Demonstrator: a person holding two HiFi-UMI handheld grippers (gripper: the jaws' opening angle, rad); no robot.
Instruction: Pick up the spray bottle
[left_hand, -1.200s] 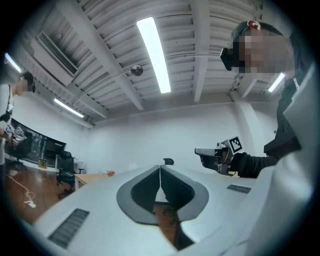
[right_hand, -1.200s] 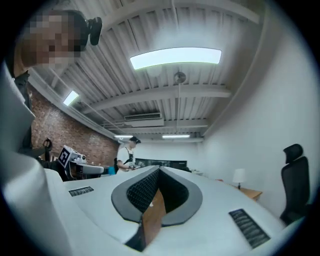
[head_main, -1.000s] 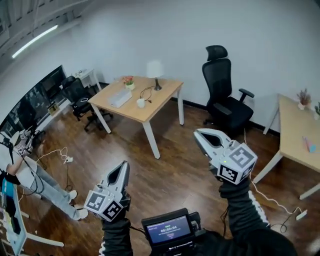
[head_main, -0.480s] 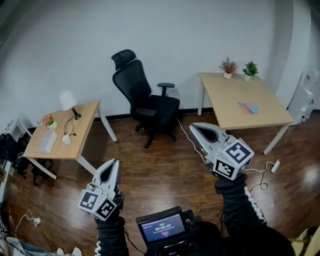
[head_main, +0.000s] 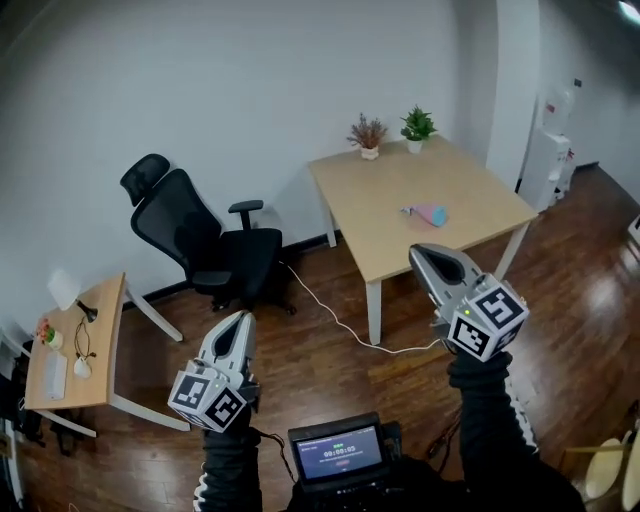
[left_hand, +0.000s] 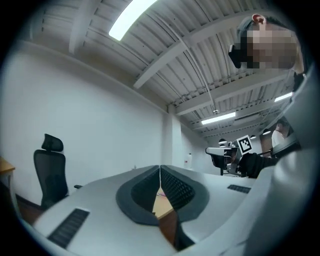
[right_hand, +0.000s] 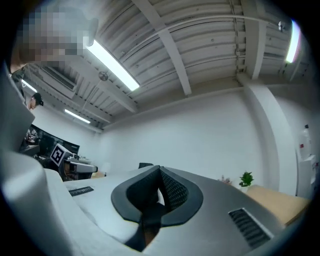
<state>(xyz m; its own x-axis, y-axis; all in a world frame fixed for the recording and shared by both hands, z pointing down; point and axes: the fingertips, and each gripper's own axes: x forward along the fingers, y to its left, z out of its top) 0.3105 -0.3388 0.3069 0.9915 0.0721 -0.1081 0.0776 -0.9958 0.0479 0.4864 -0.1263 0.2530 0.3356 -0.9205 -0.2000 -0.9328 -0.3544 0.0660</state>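
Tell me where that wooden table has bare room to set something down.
The table is mostly bare: its left half, from the reddish plant and green plant at the far edge down to the near edge, is free. Only the pink object sits right of middle.

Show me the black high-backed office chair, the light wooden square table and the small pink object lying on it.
black high-backed office chair (head_main: 180, 225): head view, on its backrest.
light wooden square table (head_main: 385, 215): head view, bare tabletop.
small pink object (head_main: 432, 214): head view, its middle.
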